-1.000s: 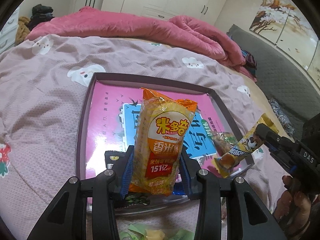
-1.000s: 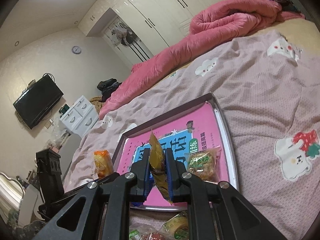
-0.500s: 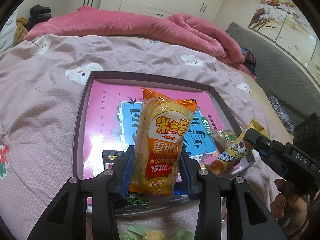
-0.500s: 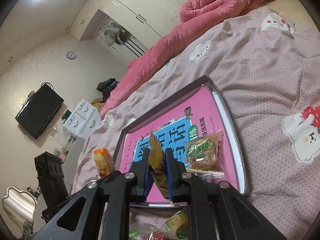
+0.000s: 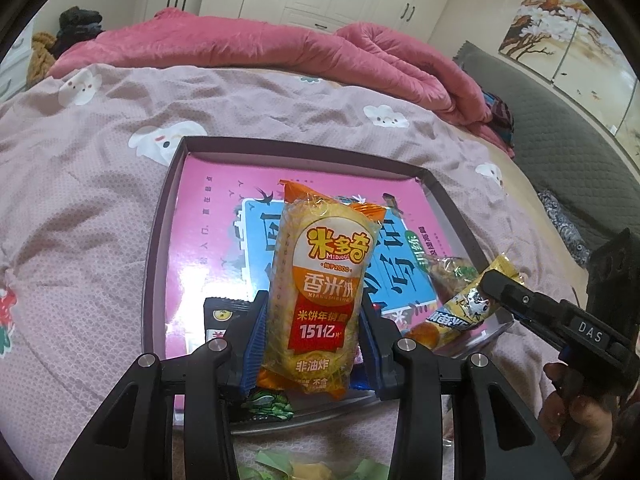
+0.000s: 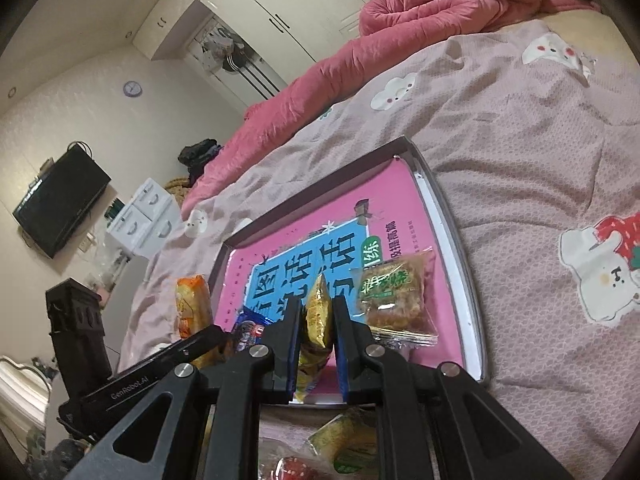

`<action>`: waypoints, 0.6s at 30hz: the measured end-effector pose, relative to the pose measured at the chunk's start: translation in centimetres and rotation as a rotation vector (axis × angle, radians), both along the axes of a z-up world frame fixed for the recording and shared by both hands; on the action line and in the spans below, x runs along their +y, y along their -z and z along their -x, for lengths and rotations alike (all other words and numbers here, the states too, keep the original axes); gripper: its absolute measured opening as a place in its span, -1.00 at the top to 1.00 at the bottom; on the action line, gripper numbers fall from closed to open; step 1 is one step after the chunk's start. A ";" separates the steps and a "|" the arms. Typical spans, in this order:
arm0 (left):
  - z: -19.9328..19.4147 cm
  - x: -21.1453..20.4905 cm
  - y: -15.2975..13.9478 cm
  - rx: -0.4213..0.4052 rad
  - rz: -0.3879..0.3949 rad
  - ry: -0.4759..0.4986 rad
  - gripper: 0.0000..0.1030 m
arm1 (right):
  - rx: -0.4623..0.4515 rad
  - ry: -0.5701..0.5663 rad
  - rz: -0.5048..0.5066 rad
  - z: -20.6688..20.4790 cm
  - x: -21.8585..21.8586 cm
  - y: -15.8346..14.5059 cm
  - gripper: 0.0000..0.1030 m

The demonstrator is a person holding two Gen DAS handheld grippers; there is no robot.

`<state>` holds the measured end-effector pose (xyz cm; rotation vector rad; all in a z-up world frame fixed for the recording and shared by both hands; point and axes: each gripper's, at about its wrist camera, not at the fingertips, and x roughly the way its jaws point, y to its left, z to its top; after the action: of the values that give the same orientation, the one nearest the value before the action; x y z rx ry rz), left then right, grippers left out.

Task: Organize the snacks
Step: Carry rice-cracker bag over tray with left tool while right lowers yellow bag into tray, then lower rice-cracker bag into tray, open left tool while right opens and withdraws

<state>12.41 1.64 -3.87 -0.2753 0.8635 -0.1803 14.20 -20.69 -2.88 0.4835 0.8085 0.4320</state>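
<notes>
Left wrist: tray (image 5: 160, 216) on pink bedspread (image 5: 80, 184) (wardrobes behind); grippers clamp snack packets.

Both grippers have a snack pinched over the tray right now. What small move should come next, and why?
Probably lower the right gripper a touch and open it. Its yellow packet hangs low over the pink tray, beside the green-label snack, on a bare patch. The left gripper holds the rice cracker pack upright and can wait.
</notes>
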 end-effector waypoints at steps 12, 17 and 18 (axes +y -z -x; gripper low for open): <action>0.0 -0.3 0.1 -0.002 -0.019 0.006 0.17 | -0.041 -0.024 0.203 0.4 1.5 -0.7 0.62; -0.1 -0.1 0.2 0.003 -0.019 0.001 0.17 | -0.052 -0.046 0.257 0.6 2.3 -0.7 0.54; -0.1 -0.1 0.2 0.004 -0.019 -0.001 0.17 | -0.053 -0.048 0.263 0.7 2.4 -0.8 0.54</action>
<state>12.50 1.54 -4.09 -0.2580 0.8688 -0.1708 13.55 -18.33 -2.13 0.2079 0.8131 0.3751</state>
